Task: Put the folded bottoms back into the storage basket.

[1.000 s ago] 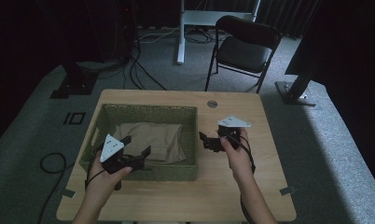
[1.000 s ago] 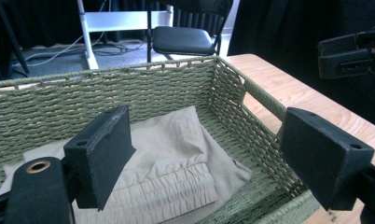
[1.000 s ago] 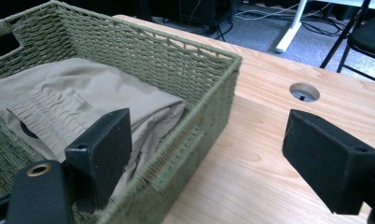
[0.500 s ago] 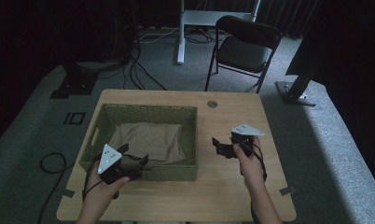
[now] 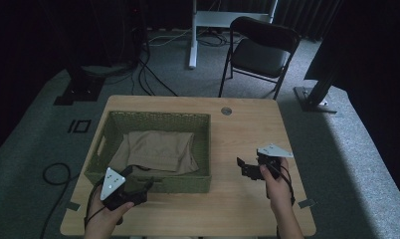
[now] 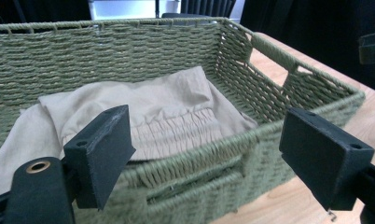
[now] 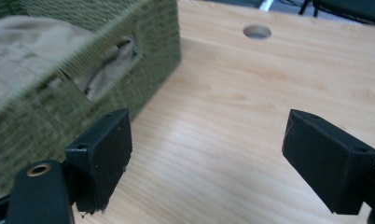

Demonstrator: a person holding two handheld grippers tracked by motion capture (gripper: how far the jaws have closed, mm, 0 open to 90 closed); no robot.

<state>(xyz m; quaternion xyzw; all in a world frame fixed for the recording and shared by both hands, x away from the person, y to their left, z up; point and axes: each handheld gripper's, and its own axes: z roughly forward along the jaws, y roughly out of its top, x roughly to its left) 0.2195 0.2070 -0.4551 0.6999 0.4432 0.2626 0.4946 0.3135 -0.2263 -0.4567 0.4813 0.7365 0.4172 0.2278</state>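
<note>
Since a second ago both hands have been drawing back toward the person's edge of the table: in the high view the left gripper is now sitting just outside the near wall of the green woven basket, held low in the left hand, and the right gripper is hanging over bare wood, well apart from the basket, in the right hand. The folded beige cloth is lying inside the basket, touched by neither tool. A folding chair and floor cables are standing beyond the table, none of them blocking either hand. In the left gripper view the jaws are gaping wide with nothing between them, looking over the basket's near rim at the cloth's gathered waistband. In the right gripper view the jaws are likewise spread wide and empty above the tabletop, the basket's handle slot lying to one side and a round cable hole showing farther off. No writing is showing.
</note>
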